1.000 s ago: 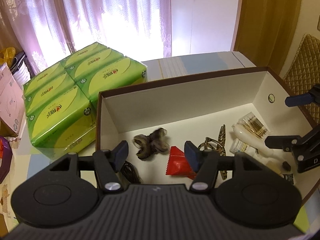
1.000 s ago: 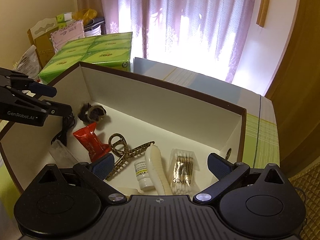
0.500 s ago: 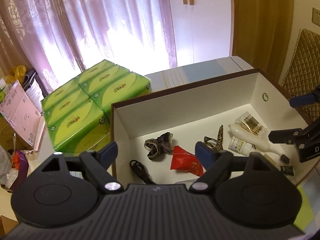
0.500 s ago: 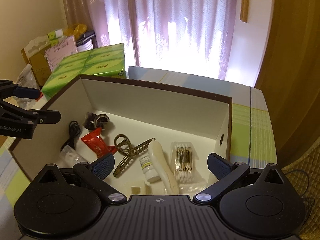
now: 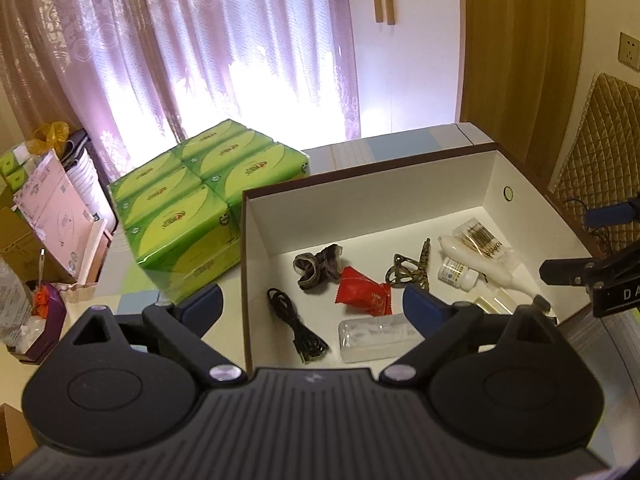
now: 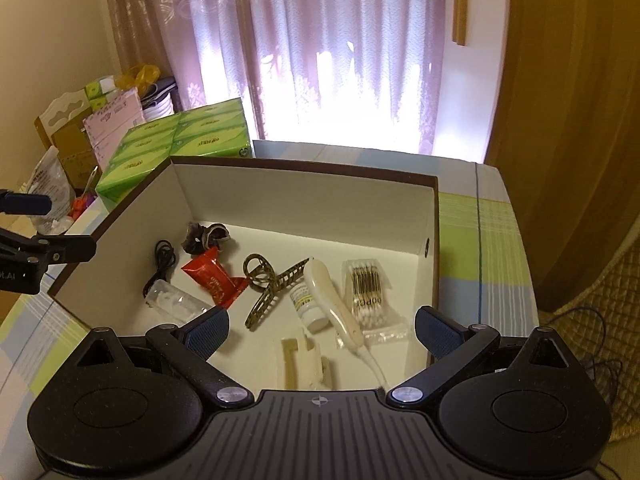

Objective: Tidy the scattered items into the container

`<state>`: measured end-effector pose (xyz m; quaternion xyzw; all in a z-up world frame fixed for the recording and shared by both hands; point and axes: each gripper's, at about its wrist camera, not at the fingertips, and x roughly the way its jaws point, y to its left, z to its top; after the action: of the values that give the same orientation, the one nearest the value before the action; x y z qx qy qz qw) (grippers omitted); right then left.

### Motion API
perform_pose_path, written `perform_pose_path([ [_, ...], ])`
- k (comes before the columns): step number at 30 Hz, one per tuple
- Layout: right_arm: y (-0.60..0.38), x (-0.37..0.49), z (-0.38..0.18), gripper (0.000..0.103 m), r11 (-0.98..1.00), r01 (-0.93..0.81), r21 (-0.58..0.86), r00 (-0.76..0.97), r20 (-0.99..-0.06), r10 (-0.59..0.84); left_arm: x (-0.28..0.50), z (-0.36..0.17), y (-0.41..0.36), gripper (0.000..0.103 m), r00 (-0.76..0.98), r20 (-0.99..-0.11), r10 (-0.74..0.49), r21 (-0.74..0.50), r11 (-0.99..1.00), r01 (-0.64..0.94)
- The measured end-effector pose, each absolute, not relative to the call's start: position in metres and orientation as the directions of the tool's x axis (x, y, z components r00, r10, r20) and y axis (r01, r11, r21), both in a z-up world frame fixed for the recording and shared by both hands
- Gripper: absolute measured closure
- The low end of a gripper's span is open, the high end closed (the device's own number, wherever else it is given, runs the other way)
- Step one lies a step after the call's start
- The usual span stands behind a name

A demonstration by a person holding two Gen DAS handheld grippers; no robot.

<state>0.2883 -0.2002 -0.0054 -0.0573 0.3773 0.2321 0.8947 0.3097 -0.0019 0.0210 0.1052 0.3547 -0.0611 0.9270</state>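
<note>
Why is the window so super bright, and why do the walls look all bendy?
Left wrist view: daylight through the curtain blows out to white glare, while the box stays readable; the fisheye lens bows the wooden door frame. Right wrist view: the same glare low on the curtain, dark rounded corners from the lens, and the table edge curves.

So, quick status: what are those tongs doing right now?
Left tongs opening, empty. Right tongs open, empty. Red packet, hair clip, cable inside box. Nothing blocking.
</note>
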Motion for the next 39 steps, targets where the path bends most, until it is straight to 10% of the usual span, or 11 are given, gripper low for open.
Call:
perform_pose_path([
  [39, -0.226, 0.171, 0.038, 0.0, 0.89, -0.433, 0.142, 0.622, -0.668, 0.409, 0.169, 0.068, -0.009, 0.001, 0.78, -0.626, -0.002, 0.061, 0.997, 0.052],
])
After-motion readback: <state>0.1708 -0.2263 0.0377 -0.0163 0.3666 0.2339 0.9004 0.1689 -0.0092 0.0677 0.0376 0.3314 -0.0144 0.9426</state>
